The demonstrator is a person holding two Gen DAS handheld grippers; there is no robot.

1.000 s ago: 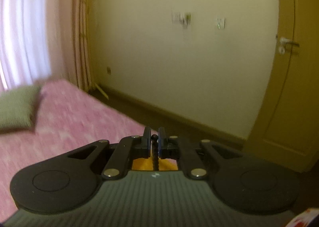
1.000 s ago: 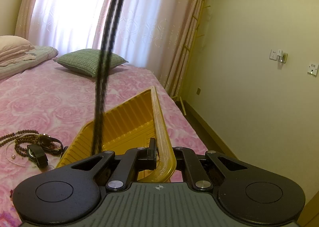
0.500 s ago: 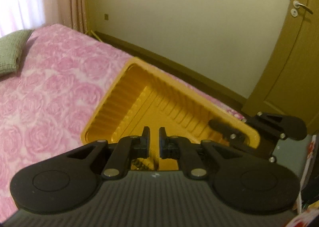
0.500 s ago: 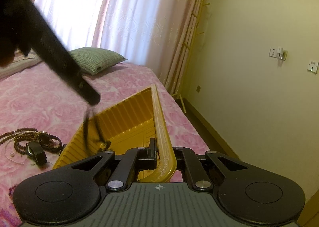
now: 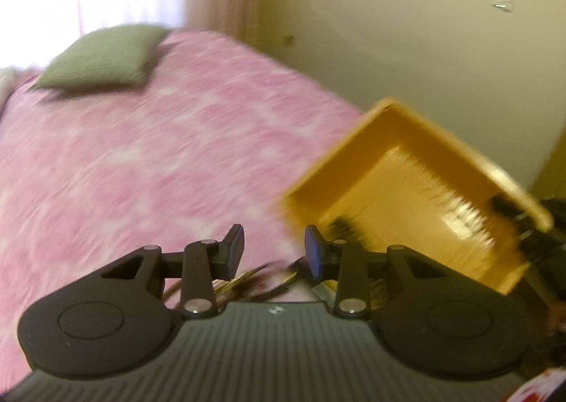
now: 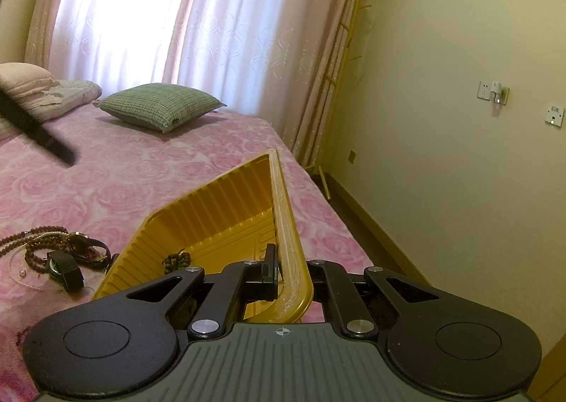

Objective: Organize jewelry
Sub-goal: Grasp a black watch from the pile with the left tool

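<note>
Here the right tongs (image 6: 288, 276) clamp the ribbed yellow plastic tray (image 6: 226, 214) by its rim – tray tilted, long axis running away from them; left tongs (image 5: 274, 251) gape wide, empty.

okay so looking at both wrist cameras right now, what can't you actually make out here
- Left wrist view: motion blur smears everything; the items under the open left gripper are unidentifiable streaks.
- Left wrist view: the yellow tray floor is blurred, its near part hidden behind the gripper.
- Right wrist view: the right gripper body hides the tray's near floor; the dark beads are half covered.
- Right wrist view: the jewelry pile is tangled and cut by the left edge.
</note>
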